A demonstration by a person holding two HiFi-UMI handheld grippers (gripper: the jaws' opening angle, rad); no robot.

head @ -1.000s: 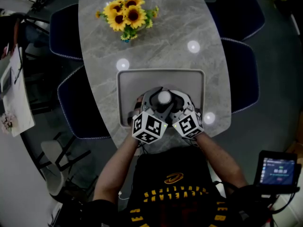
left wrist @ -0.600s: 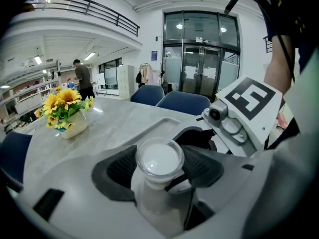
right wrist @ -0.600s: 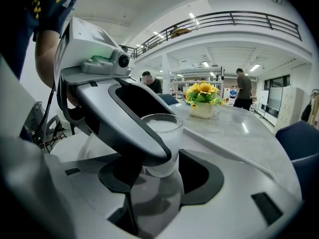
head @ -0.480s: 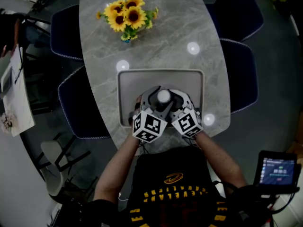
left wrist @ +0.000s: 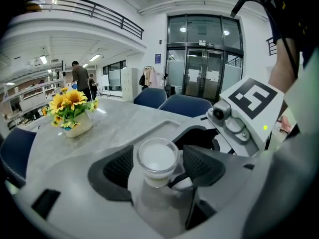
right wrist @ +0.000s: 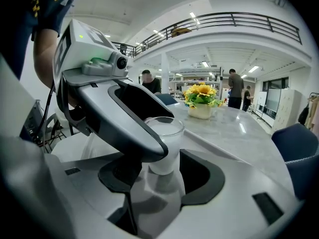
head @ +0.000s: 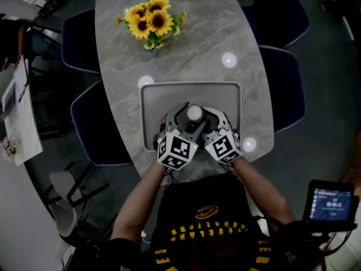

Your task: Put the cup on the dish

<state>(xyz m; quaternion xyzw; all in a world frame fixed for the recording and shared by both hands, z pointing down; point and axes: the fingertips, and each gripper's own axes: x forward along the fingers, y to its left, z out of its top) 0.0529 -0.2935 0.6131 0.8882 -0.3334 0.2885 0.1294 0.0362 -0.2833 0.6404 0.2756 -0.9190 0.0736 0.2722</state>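
Note:
A clear cup (head: 194, 113) with white contents is over the near half of the grey tray-like dish (head: 152, 95). Both grippers flank it. In the left gripper view the cup (left wrist: 157, 158) stands between the dark pads of my left gripper (left wrist: 154, 169); its jaws are opening and a thin gap shows on each side. In the right gripper view my right gripper (right wrist: 159, 171) has its pads close against the cup (right wrist: 167, 143), and a jaw of the left gripper (right wrist: 124, 118) crosses in front. The cup's base is hidden, so I cannot tell whether it rests on the dish.
The dish lies near the front edge of a grey marble table (head: 186, 38). A vase of sunflowers (head: 150, 19) stands at the far end. Dark blue chairs (head: 285, 89) line both sides. People stand in the background of the gripper views.

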